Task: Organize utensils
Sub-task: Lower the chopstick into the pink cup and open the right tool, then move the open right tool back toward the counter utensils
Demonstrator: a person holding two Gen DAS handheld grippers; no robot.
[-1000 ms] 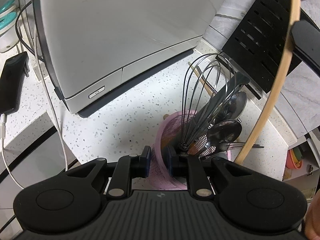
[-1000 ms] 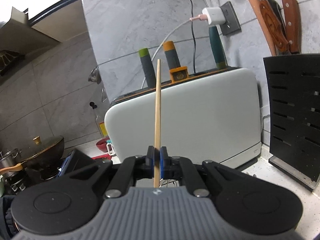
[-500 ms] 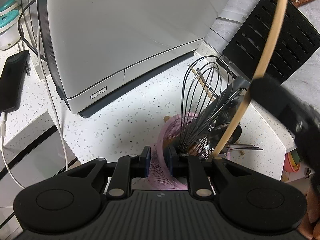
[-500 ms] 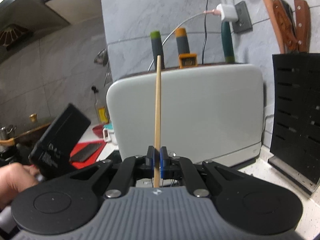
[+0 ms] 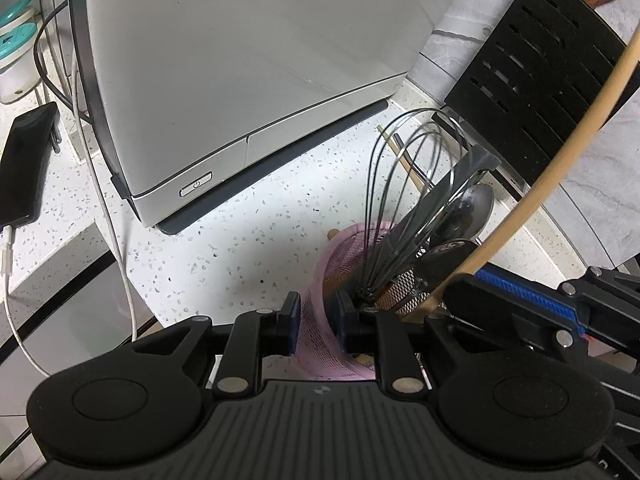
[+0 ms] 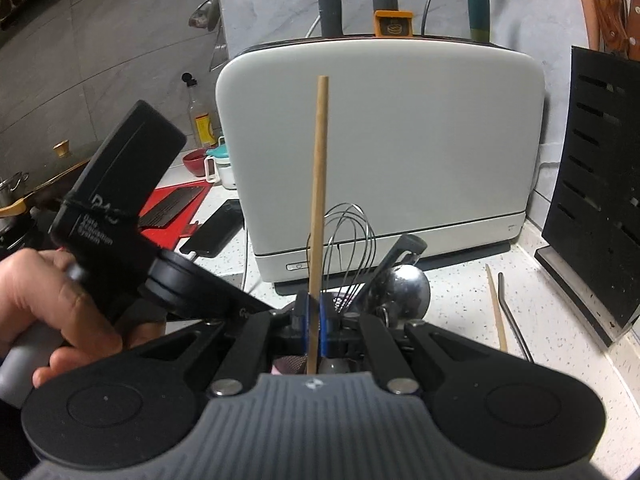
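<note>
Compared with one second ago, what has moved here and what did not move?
The right gripper, shut on the wooden chopstick, came down beside the pink holder, so the stick's lower end is now at its rim. The left gripper kept its hold on the holder's wall. Whisk and spoons unchanged.

A pink mesh cup (image 5: 320, 312) sits low in the middle, holding a wire whisk (image 5: 404, 200) and spoons (image 5: 472, 208). A long wooden chopstick (image 6: 318, 220) stands upright in the middle.
</note>
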